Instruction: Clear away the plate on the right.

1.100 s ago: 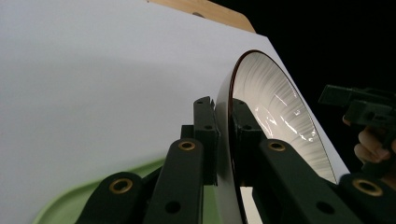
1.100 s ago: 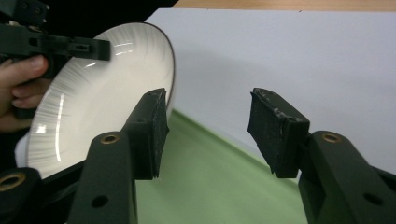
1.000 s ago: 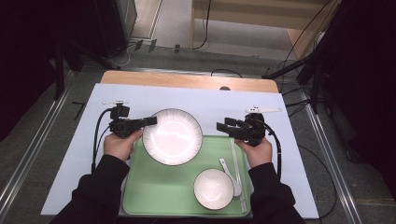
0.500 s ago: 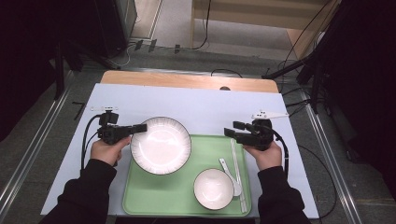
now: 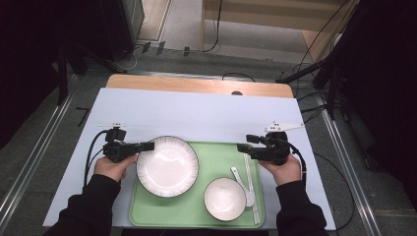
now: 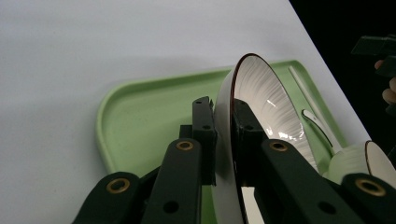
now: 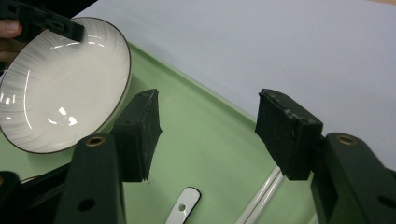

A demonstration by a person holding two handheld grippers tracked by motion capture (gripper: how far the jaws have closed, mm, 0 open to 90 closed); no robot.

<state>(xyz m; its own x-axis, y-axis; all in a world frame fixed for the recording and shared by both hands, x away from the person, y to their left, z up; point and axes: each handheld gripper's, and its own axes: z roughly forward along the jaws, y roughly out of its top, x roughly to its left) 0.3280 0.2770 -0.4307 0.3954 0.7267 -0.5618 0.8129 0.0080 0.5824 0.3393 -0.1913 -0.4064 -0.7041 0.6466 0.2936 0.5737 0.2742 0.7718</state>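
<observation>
A white ribbed plate (image 5: 167, 166) with a dark rim is held over the left half of the green tray (image 5: 216, 152). My left gripper (image 5: 146, 146) is shut on the plate's left rim; in the left gripper view the plate (image 6: 261, 102) stands edge-on between the jaws (image 6: 223, 126). My right gripper (image 5: 242, 147) hovers open over the tray's right side, nothing between its fingers (image 7: 208, 123). A small white bowl (image 5: 225, 198) sits at the tray's front, with a white spoon (image 5: 243, 184) and white chopsticks (image 5: 251, 189) to its right.
A pale blue-white mat (image 5: 196, 115) covers the table, with a wooden edge (image 5: 196, 84) at the back. Cables (image 5: 91, 150) trail from both grippers. Dark floor and metal rails (image 5: 29, 162) flank the table.
Both hands have drawn back toward the front of the table. The left gripper has carried the plate leftward and nearer. The right gripper has moved right and nearer, staying open.
</observation>
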